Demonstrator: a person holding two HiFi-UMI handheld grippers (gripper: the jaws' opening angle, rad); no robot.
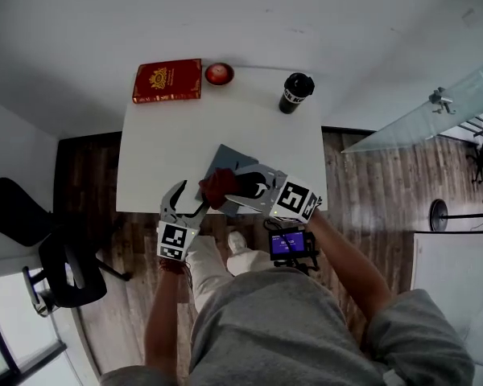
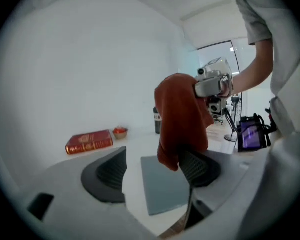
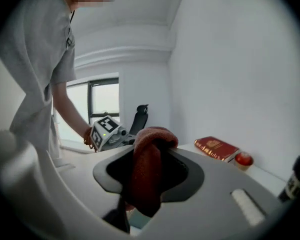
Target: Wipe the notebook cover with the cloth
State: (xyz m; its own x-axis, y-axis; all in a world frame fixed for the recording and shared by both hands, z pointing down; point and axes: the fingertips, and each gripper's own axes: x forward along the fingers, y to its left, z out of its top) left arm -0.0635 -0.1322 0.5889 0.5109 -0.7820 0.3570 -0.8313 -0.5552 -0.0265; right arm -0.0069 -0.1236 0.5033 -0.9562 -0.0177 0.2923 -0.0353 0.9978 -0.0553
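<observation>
A grey notebook (image 1: 228, 164) (image 2: 166, 185) lies flat near the front edge of the white table (image 1: 165, 147). A rust-red cloth (image 1: 217, 187) (image 2: 182, 119) (image 3: 147, 171) hangs bunched just above the notebook's near corner. My right gripper (image 1: 228, 191) (image 3: 149, 159) is shut on the cloth. My left gripper (image 1: 187, 203) (image 2: 155, 171) stands open at the table's front edge, left of the cloth. The cloth dangles in front of its right jaw, and nothing lies between the jaws. In the right gripper view the left gripper (image 3: 107, 131) shows beyond the cloth.
At the back of the table lie a red book (image 1: 167, 80) (image 2: 89, 142), a small red bowl (image 1: 219, 73) and a black cup (image 1: 295, 92). A lit screen device (image 1: 290, 244) hangs by the person's waist. An office chair (image 1: 64, 268) stands at the left.
</observation>
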